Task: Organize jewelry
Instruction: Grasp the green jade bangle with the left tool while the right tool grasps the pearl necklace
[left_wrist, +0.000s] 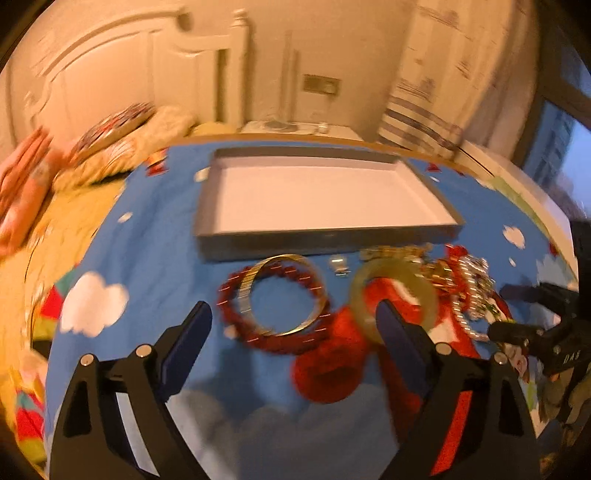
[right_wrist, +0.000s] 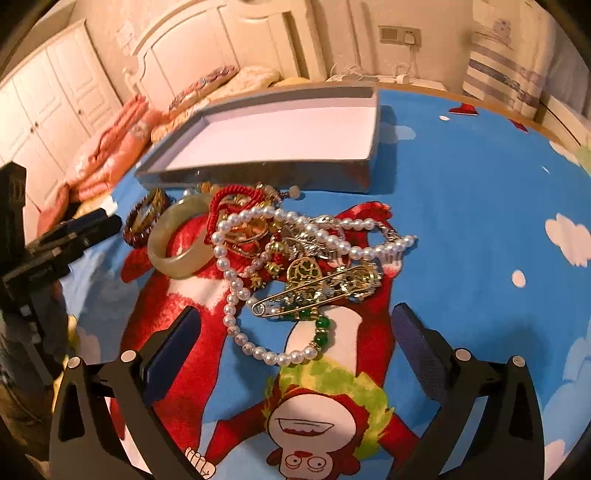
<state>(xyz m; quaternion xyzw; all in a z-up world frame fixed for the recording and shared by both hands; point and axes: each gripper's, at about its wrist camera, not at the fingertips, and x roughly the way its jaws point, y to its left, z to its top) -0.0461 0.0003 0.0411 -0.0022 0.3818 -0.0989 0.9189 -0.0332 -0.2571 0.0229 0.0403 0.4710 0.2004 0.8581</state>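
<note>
Jewellery lies on a blue cartoon bedspread (right_wrist: 461, 206) in front of a shallow grey box (left_wrist: 325, 238) with a bare white floor. My left gripper (left_wrist: 291, 314) is open just short of a gold bangle (left_wrist: 246, 295) that rests on a red beaded bracelet (left_wrist: 227, 308); nothing is between its pads. A pale jade bangle (left_wrist: 430, 295) lies by its right finger. My right gripper (right_wrist: 297, 315) is open above a pearl necklace (right_wrist: 236, 291), a big gold safety-pin brooch (right_wrist: 314, 291) and green beads (right_wrist: 321, 328). The jade bangle (right_wrist: 177, 266) and tangled chains (right_wrist: 258, 232) lie further on.
The grey box (right_wrist: 258, 173) stands behind the pile, near the far edge of the bed. Pink and patterned pillows (right_wrist: 107, 155) lie at the back left by a white headboard (right_wrist: 221, 40). A striped curtain (right_wrist: 502, 74) hangs at the back right.
</note>
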